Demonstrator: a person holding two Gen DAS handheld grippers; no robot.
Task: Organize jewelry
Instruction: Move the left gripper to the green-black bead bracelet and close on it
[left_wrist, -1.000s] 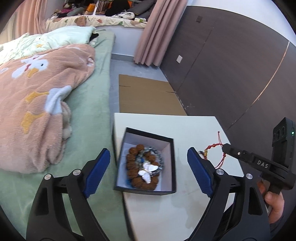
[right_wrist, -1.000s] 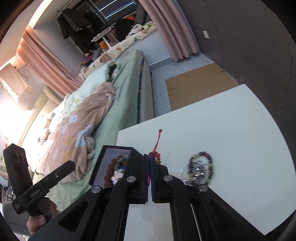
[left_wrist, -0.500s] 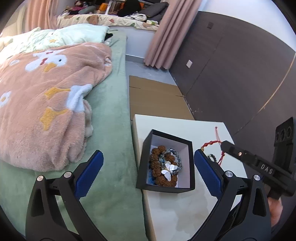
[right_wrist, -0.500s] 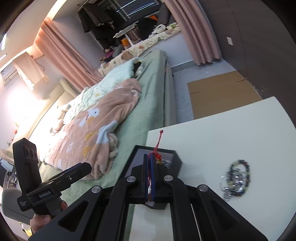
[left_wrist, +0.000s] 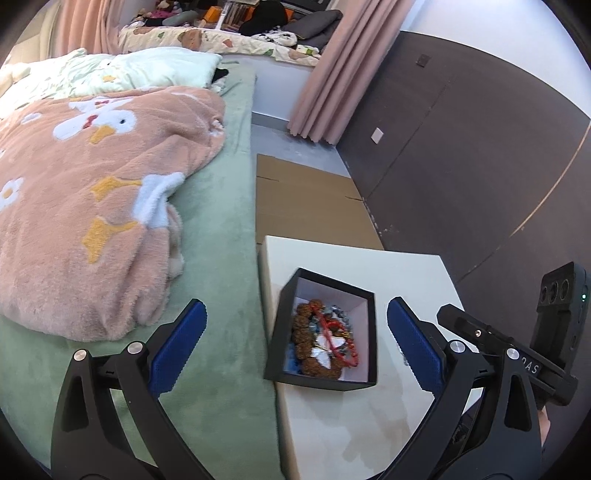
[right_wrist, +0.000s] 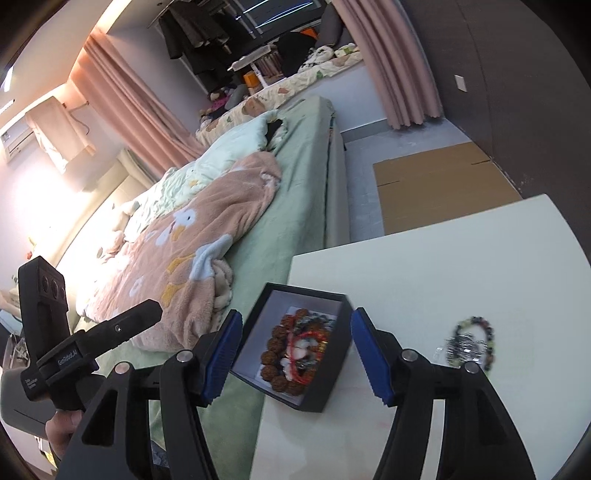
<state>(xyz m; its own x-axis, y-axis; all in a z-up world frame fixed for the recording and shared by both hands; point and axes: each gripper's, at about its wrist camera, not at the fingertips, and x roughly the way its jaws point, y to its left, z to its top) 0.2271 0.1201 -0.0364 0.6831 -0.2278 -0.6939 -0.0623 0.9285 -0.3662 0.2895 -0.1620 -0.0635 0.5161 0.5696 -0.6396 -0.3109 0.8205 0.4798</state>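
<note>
1. Since a second ago, the right gripper (right_wrist: 295, 354) has spread apart and dropped the red cord bracelet (left_wrist: 338, 338) into the box (left_wrist: 286, 334).
2. Left gripper (left_wrist: 295, 345) hovers spread wide, empty.
3. Box, at the table (right_wrist: 461, 266) edge, holds brown beads, a butterfly piece and the red cord.
4. Left over: one beaded bracelet (right_wrist: 471, 345) lies on the table, right of the box.

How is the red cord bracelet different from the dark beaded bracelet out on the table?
The red cord bracelet lies inside the black box, draped over other jewelry; the dark beaded bracelet lies outside it, on the bare white table. The red one is a thin bright cord; the dark one is a ring of multicolored beads. Neither is in a gripper.
</note>
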